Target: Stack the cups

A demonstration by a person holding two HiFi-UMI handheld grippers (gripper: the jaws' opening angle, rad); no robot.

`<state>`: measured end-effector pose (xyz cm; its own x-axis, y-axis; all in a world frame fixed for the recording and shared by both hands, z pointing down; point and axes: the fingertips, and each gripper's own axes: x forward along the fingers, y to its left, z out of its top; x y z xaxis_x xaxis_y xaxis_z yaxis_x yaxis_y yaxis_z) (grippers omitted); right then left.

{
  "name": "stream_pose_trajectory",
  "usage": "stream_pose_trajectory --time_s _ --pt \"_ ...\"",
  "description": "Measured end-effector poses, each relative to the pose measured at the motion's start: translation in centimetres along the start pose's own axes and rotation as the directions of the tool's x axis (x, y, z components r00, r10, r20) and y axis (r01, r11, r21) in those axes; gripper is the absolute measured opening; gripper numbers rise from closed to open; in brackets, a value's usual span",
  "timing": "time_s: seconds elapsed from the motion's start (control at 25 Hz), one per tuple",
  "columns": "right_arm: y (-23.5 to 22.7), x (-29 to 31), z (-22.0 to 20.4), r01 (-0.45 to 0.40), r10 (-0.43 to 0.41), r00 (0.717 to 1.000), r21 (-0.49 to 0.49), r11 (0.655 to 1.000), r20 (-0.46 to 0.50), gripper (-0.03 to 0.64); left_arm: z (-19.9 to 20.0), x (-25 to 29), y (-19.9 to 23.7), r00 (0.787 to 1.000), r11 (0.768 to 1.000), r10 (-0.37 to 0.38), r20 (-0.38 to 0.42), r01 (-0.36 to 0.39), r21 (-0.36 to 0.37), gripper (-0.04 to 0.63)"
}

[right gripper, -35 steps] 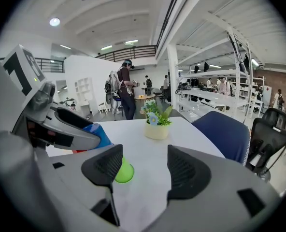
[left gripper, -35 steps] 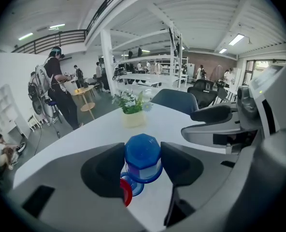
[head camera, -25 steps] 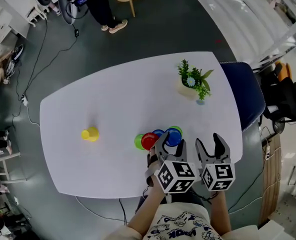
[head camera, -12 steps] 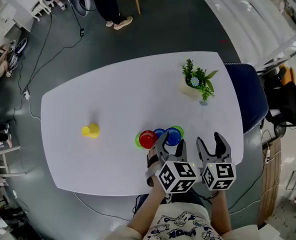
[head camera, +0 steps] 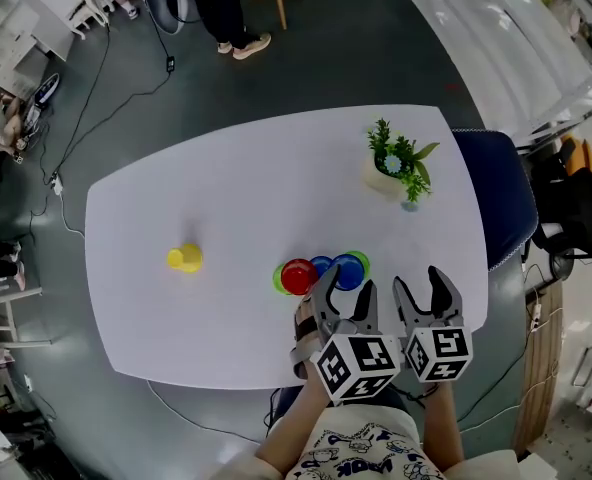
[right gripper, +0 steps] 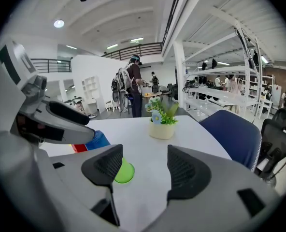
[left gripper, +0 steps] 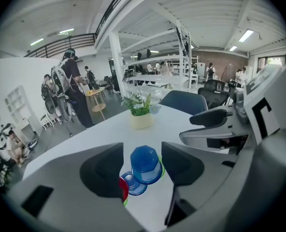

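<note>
From the head view, a white table (head camera: 176, 198) carries a tight cluster of upside-down cups near its front edge: a red cup (head camera: 298, 276), a blue cup (head camera: 348, 271) and a green cup (head camera: 361, 259). A yellow cup (head camera: 185, 258) stands well apart to the left, and a potted plant (head camera: 398, 168) sits near the far right corner. The left gripper (head camera: 346, 293) hangs just in front of the cluster, with the right gripper (head camera: 421, 290) beside it. In the left gripper view, the fingers stand apart with the blue cup (left gripper: 145, 164) framed between them on the table, neither pad pressing it; the red cup (left gripper: 124, 188) shows by the left finger. In the right gripper view, the fingers are spread over bare table, with the green cup (right gripper: 122, 172) just beside the left finger.
</note>
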<state>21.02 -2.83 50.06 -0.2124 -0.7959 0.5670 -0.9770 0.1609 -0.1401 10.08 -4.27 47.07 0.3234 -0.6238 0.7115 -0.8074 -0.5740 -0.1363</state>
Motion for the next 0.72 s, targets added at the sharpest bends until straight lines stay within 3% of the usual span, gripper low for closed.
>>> stream_pose_trajectory --time_s 0.2,0.32,0.52,0.72 --pt "1.9 0.5 -0.4 -0.049 0.048 0.999 -0.019 0.999 -0.023 0.302 1.6 -4.0 1.3 0.995 1.000 0.004 0.102 -0.001 -0.030 0.256" --pt "3.3 1.1 -0.7 -0.077 0.075 0.996 -0.044 0.996 -0.042 0.301 0.7 -6.4 4.4 0.988 0.992 0.054 0.143 -0.037 -0.124 0.256" --pt "4.3 2.5 -1.3 -0.076 0.071 0.995 -0.064 0.995 -0.069 0.296 -5.0 -6.3 10.5 0.992 0.960 0.123 0.036 -0.110 -0.257 0.256" --pt "4.7 3.8 -1.4 -0.054 0.047 0.996 -0.078 0.996 -0.080 0.290 -8.5 -4.6 12.5 0.996 0.921 0.082 -0.016 -0.082 -0.381 0.246"
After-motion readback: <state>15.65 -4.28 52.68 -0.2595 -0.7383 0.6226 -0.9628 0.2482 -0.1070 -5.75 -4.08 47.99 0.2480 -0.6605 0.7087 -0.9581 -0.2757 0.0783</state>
